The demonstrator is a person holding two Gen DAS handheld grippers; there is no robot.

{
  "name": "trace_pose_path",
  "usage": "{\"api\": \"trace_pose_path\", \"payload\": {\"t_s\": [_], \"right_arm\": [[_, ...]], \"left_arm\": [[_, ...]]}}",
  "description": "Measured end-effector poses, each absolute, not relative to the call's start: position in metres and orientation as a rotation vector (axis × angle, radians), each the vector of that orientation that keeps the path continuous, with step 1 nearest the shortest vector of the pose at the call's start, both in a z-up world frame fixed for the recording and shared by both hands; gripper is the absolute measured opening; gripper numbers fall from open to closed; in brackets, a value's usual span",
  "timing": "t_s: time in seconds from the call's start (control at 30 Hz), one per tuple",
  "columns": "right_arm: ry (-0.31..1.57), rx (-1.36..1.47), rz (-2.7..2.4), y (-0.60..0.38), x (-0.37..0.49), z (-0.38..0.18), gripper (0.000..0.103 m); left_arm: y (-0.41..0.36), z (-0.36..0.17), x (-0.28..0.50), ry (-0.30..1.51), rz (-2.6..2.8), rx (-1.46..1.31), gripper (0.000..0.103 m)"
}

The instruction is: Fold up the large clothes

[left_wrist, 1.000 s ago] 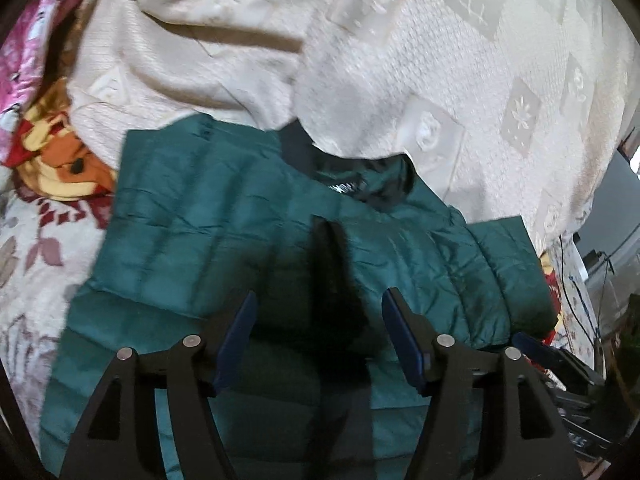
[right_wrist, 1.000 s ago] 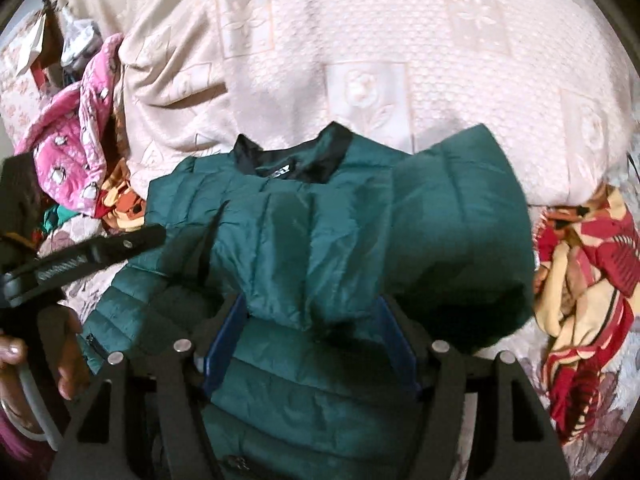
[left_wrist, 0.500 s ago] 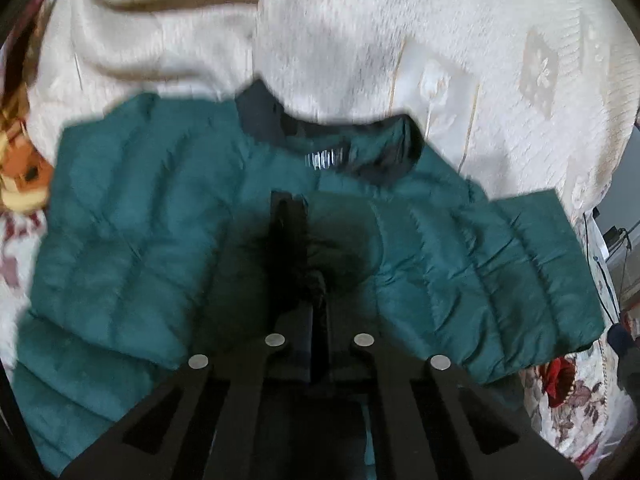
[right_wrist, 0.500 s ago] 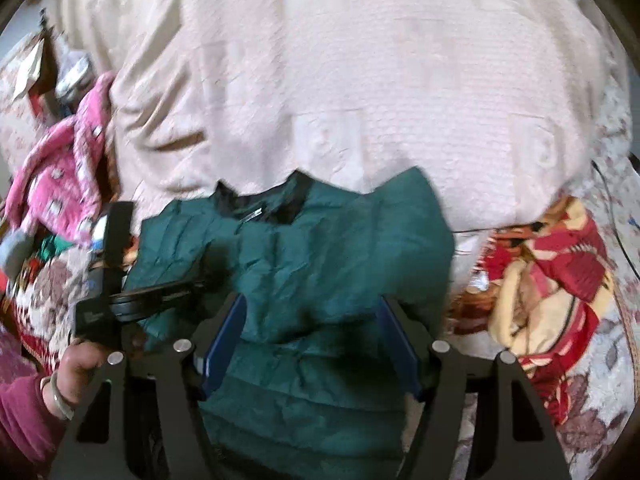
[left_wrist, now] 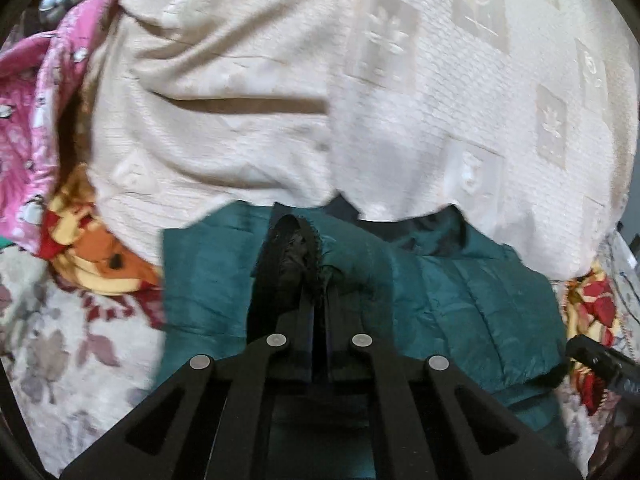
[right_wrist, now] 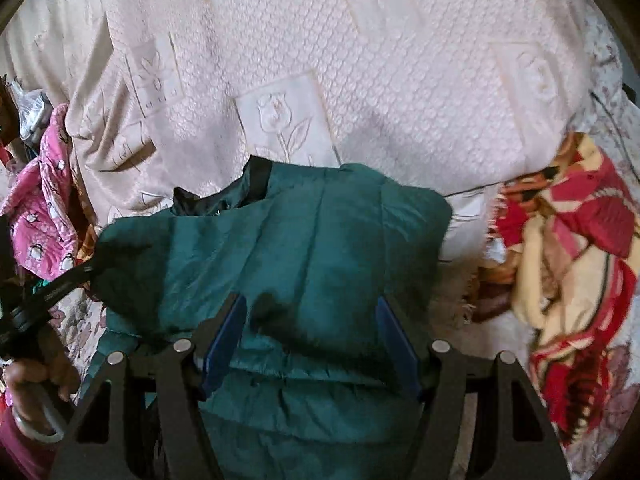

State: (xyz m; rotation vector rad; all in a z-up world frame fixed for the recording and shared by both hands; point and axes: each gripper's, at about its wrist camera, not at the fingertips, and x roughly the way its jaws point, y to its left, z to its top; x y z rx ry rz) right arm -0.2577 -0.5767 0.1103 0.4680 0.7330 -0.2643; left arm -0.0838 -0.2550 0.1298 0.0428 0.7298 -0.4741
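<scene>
Left wrist view: our left tool (left_wrist: 318, 304) pinches the puffy green jacket (left_wrist: 460, 296). Our right tool (right_wrist: 310, 344) gapes wide above it, holding nothing. Cream bedspread (right_wrist: 360, 60) lies beyond.

**Cloth, sheen and plastic**

We see a green jacket (right_wrist: 304, 248) of quilted cloth with a slight sheen, a cream bedspread (right_wrist: 360, 80) of embossed, bumpy weave, a fuzzy red blanket (right_wrist: 568, 248), and matt black plastic fingers (left_wrist: 308, 312) with shiny metal rivets.
</scene>
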Motion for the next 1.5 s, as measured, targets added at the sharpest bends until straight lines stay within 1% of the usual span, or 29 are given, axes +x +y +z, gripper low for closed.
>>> {"api": "trace_pose_path", "payload": {"t_s": [0.2, 0.33, 0.47, 0.67, 0.7, 0.73, 0.83, 0.97, 1.2, 1.37, 1.5], "right_arm": [[0.819, 0.406, -0.23, -0.561, -0.208, 0.079, 0.071], [0.857, 0.324, -0.225, -0.548, -0.176, 0.062, 0.072], [0.888, 0.245, -0.242, -0.543, -0.158, 0.053, 0.072], [0.885, 0.266, -0.252, -0.543, -0.165, 0.067, 0.072], [0.867, 0.29, -0.242, -0.542, -0.173, 0.072, 0.071], [0.855, 0.308, -0.236, -0.542, -0.179, 0.075, 0.072], [0.839, 0.315, -0.228, -0.535, -0.188, 0.083, 0.072], [0.827, 0.285, -0.197, -0.521, -0.185, 0.089, 0.072], [0.84, 0.228, -0.2, -0.493, -0.154, 0.078, 0.072], [0.86, 0.231, -0.231, -0.493, -0.142, 0.057, 0.072], [0.878, 0.234, -0.254, -0.496, -0.131, 0.046, 0.074]], "left_arm": [[-0.211, 0.108, -0.059, 0.769, -0.379, 0.011, 0.0], [-0.206, 0.09, -0.053, 0.796, -0.359, 0.02, 0.0], [-0.206, 0.082, -0.052, 0.8, -0.361, 0.023, 0.0], [-0.199, 0.096, -0.053, 0.771, -0.435, -0.041, 0.0], [-0.195, 0.102, -0.055, 0.762, -0.445, -0.055, 0.008], [-0.191, 0.108, -0.058, 0.748, -0.453, -0.069, 0.01], [-0.185, 0.123, -0.066, 0.721, -0.458, -0.088, 0.012], [-0.194, 0.127, -0.073, 0.726, -0.467, -0.051, 0.012], [-0.223, 0.095, -0.069, 0.771, -0.422, 0.047, 0.012], [-0.232, 0.072, -0.051, 0.812, -0.402, 0.072, 0.012], [-0.239, 0.058, -0.041, 0.826, -0.39, 0.101, 0.012]]}}
